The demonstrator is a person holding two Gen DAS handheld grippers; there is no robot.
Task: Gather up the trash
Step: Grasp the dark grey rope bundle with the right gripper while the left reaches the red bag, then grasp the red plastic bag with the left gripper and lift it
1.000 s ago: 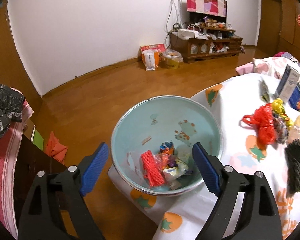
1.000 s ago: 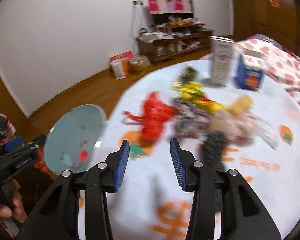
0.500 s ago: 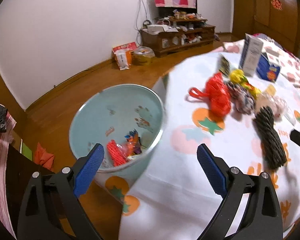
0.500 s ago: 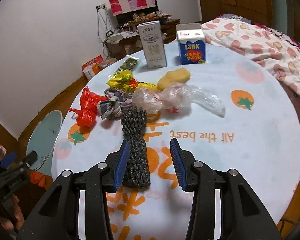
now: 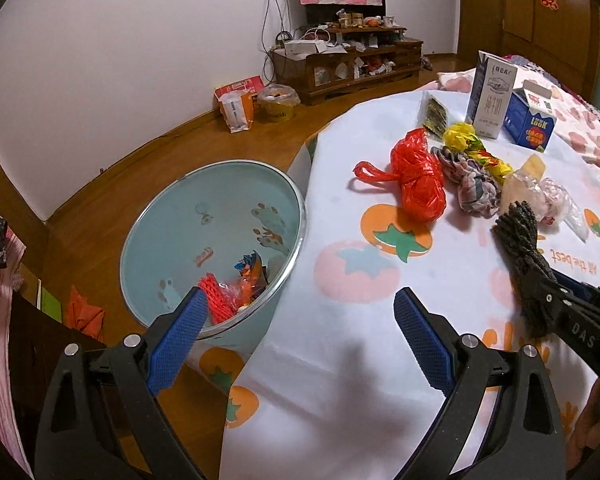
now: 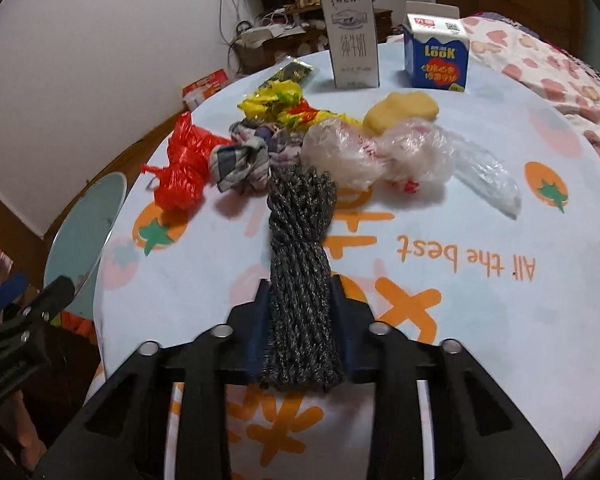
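One bundle of dark grey twisted rope (image 6: 300, 264) lies lengthwise on the round table's tomato-print cloth (image 6: 500, 312), its near end pinched between the blue pads of the right gripper (image 6: 300, 312), which is closed onto it from both sides; whether the bundle is lifted clear of the cloth cannot be told. From the left wrist view the same rope (image 5: 520, 240) shows at the right edge with the right gripper (image 5: 556, 300) clamped around it. Just past the rope's far end sits a loose cluster of trash: a crumpled clear plastic bag (image 6: 380, 152), a knotted plaid rag (image 6: 246, 160), a red plastic bag (image 6: 184, 168), yellow wrappers (image 6: 280, 104) and a yellow sponge-like lump (image 6: 400, 110). Farther back stand a tall white milk carton (image 6: 352, 38) and a shorter blue carton (image 6: 436, 54), with a dark flat packet (image 6: 290, 72) to their left. Left gripper (image 5: 296, 320) hangs spread wide with nothing between its blue pads, over the table's edge. Beside the table, low on the wooden floor (image 5: 140, 168), stands a pale blue bin (image 5: 220, 184) holding red netting and bright wrappers. Against the far wall sits a cluttered wooden cabinet (image 5: 348, 64).
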